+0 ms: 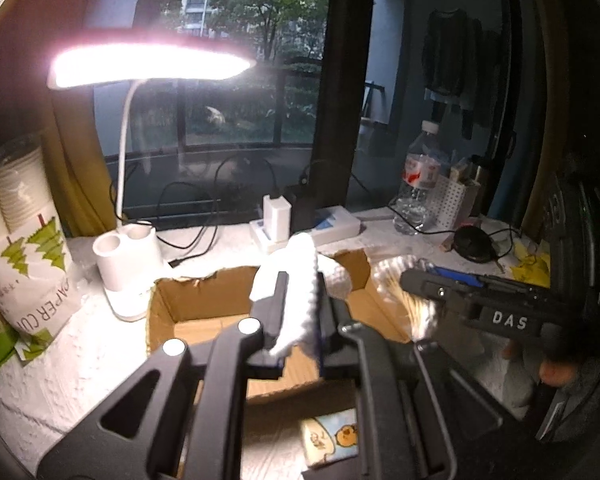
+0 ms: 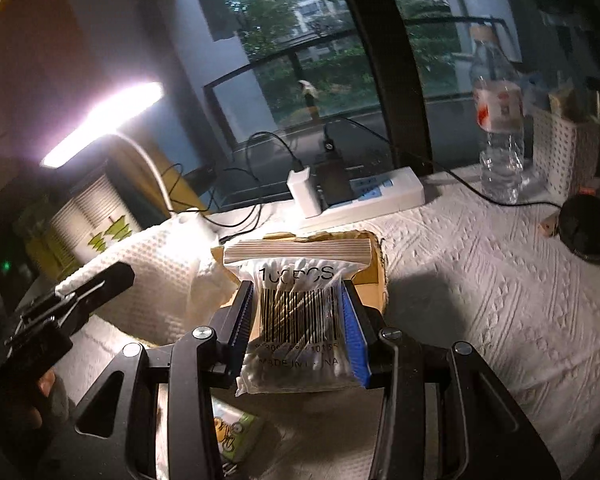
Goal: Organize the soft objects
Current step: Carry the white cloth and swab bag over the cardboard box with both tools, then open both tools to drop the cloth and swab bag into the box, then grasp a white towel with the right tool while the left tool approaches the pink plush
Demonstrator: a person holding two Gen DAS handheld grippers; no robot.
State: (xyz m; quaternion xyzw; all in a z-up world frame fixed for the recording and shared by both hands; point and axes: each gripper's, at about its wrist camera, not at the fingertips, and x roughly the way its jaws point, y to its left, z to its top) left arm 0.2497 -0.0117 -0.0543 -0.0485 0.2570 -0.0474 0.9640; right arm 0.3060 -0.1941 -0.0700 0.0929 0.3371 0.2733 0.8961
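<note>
While both pairs of fingers are closed on something soft, the step in hand looks like the carrying of two things to the cardboard box (image 1: 204, 312) at the same time. The left gripper (image 1: 296, 320) has its fingers pressed on a white cloth (image 1: 296, 276), which stands up between them and folds over the top; it hangs above the open box, near its far wall. The right gripper (image 2: 296, 332) has its fingers clamped on a clear bag of cotton swabs (image 2: 296, 320) — the barcode and the printed count face the camera, and the zip strip at the top is free above the fingers. In the left view this bag (image 1: 404, 300) is seen beside the right edge of the box, just beside the cloth, not yet inside.

Low in both views a small packet with a cartoon picture (image 1: 332, 440) lies under the grippers; whether it sits in the box or on a flap, I cannot tell.

Around the box the bench (image 2: 480, 280) is covered with a white textured sheet. A lit desk lamp (image 1: 148, 66) stands at the left, a pack of paper cups (image 1: 24, 240) further left, a power strip (image 2: 364, 196) and a water bottle (image 2: 500, 128) at the back.

I judge that the next move is to lower each thing into the box and then open the fingers — the cloth first, since it is already over the opening. The two grippers are close, so they should go one after the other, and the bag should clear the box edge before release.
</note>
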